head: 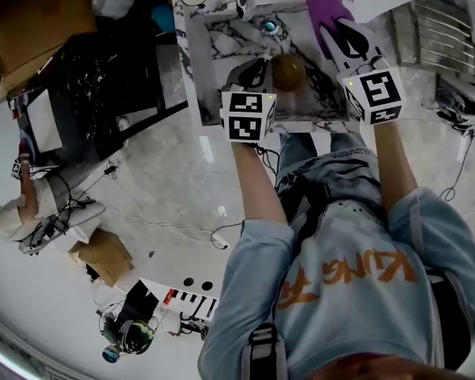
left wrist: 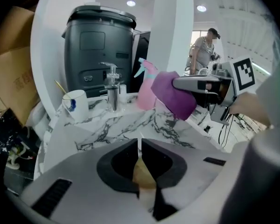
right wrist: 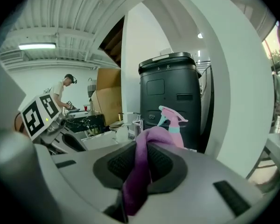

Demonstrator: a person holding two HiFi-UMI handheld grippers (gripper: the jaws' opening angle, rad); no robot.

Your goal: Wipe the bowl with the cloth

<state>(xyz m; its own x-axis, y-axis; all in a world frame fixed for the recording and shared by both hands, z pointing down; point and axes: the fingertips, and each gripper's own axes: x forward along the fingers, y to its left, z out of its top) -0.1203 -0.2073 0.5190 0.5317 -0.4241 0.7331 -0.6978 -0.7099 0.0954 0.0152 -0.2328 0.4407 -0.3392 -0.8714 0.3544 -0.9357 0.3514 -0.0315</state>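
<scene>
Left jaws pinch round tan bowl (left wrist: 142,174), right jaws soft purple cloth (right wrist: 142,167)

Head camera looks steeply down on the surface (head: 222,42). Cameras on left gripper (head: 263,63) and right gripper (head: 332,30) peer closely along their jaws, both facing the bin (left wrist: 98,55).

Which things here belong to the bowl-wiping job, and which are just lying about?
Job: bowl, held by left gripper; purple cloth, held by right gripper.
Lying about: white mug, tap, pink spray bottle.
</scene>
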